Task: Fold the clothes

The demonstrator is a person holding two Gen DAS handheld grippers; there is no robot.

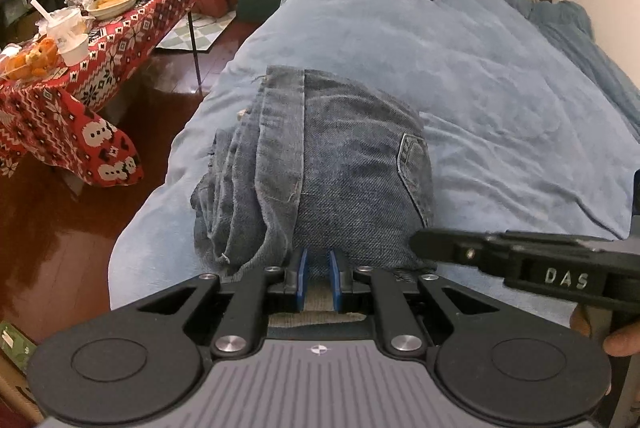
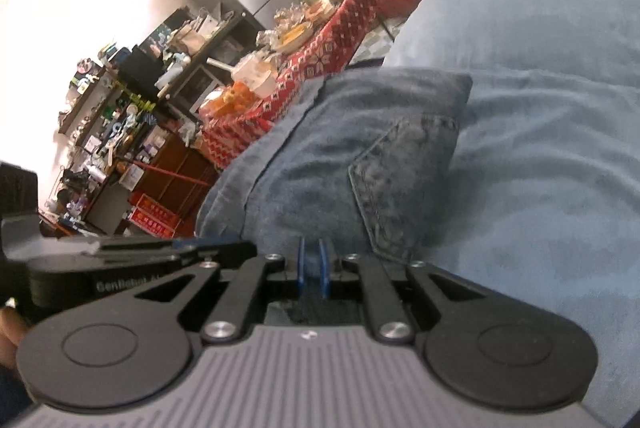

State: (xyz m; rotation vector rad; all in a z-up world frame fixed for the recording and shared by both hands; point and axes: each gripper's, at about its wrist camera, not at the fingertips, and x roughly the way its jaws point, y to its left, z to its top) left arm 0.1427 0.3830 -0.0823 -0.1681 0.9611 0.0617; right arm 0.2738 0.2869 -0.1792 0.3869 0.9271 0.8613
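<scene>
Folded blue jeans [image 1: 332, 164] bundled on the bed [image 1: 460, 68], back pocket up, left claw [image 1: 319, 262] and right claw [image 2: 313, 260] angled down, each pinching the jeans' near edge

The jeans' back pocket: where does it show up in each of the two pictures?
Left wrist view: the pocket sits right of centre, on the right edge of the jeans.
Right wrist view: the pocket lies near centre, above the fingers.
Shared landmark: the red tablecloth.
</scene>
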